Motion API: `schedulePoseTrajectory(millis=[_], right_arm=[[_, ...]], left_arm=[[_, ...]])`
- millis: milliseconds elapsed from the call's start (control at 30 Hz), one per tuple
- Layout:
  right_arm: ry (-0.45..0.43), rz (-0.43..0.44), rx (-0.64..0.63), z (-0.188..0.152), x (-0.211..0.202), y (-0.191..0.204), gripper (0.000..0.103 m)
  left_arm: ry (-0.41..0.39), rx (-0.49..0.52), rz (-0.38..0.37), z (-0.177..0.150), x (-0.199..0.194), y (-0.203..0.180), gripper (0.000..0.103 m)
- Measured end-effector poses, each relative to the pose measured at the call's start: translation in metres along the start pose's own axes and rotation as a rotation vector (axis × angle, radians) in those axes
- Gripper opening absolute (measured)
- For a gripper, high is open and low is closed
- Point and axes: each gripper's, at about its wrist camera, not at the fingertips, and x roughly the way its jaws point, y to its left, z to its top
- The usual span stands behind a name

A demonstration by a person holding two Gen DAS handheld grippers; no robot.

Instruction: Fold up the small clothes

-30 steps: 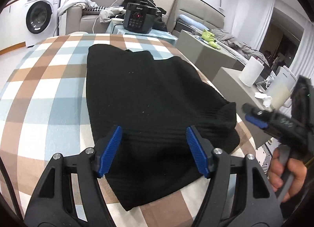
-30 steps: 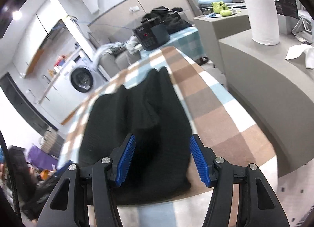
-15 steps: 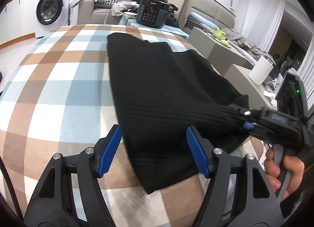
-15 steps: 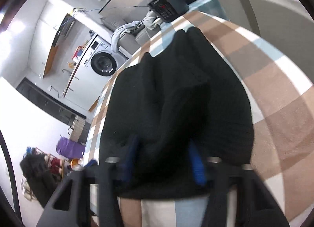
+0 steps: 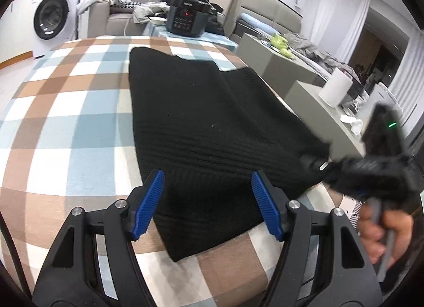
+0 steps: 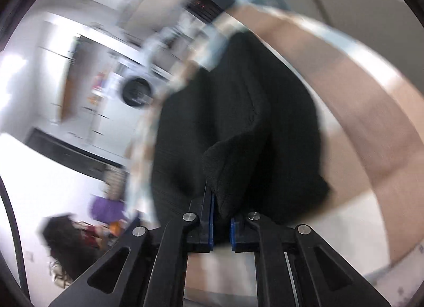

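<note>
A black knit garment [image 5: 206, 110] lies spread on the checked tablecloth [image 5: 66, 121]. My left gripper [image 5: 206, 177] hovers open over its near hem, the blue pads clear of the cloth on either side. At the garment's right corner my right gripper [image 5: 315, 163], held by a hand [image 5: 384, 230], is closing its jaws. In the blurred right wrist view the right gripper [image 6: 221, 209] has a bunched fold of the black garment [image 6: 238, 121] pinched between its blue pads, and the fold is lifted off the table.
A black cooker [image 5: 186, 19] stands beyond the table's far end, with a washing machine [image 5: 51, 19] at far left. Grey cabinets [image 5: 304, 95] with a paper roll [image 5: 335, 89] run close along the table's right side.
My right gripper went from open over the garment's right corner to closed on a fold of it, dropping and rolling. The left gripper stayed open near the hem.
</note>
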Motion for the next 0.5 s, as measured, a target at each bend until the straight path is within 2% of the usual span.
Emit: schedulePoseTrajectory(millis=[33,100,167,267,300,333,367,433,500], right_arm=[[0.011,-0.029,0.004,-0.003,0.003,-0.007,0.01],[0.011,-0.002,0.009,-0.006,-0.001,-0.008,0.015],[-0.023,-0.015,-0.036,-0.006,-0.011,-0.001,0.025],[-0.075,-0.032,-0.098,-0.002,-0.015,0.009,0.027],[-0.079,-0.039,-0.105,0.0,-0.011,0.009,0.025],[-0.078,-0.049,-0.105,0.002,-0.007,0.009,0.012],[-0.086,-0.048,-0.118,0.003,-0.008,0.011,0.008],[-0.133,-0.017,-0.179,0.005,-0.019,0.019,0.008],[-0.163,-0.04,-0.25,0.004,-0.025,0.029,0.008]], left_arm=[[0.008,0.005,0.0,-0.001,0.003,-0.003,0.066],[0.023,0.009,-0.004,-0.002,0.009,-0.007,0.066],[0.031,0.011,-0.009,-0.003,0.014,-0.011,0.066],[0.043,0.012,-0.012,-0.002,0.02,-0.013,0.066],[0.045,0.014,-0.009,-0.002,0.021,-0.014,0.066],[0.046,0.016,-0.006,-0.002,0.021,-0.015,0.066],[0.045,0.019,-0.006,-0.001,0.02,-0.015,0.066],[0.037,0.018,0.0,0.0,0.017,-0.014,0.066],[0.033,0.007,0.001,0.002,0.017,-0.012,0.066]])
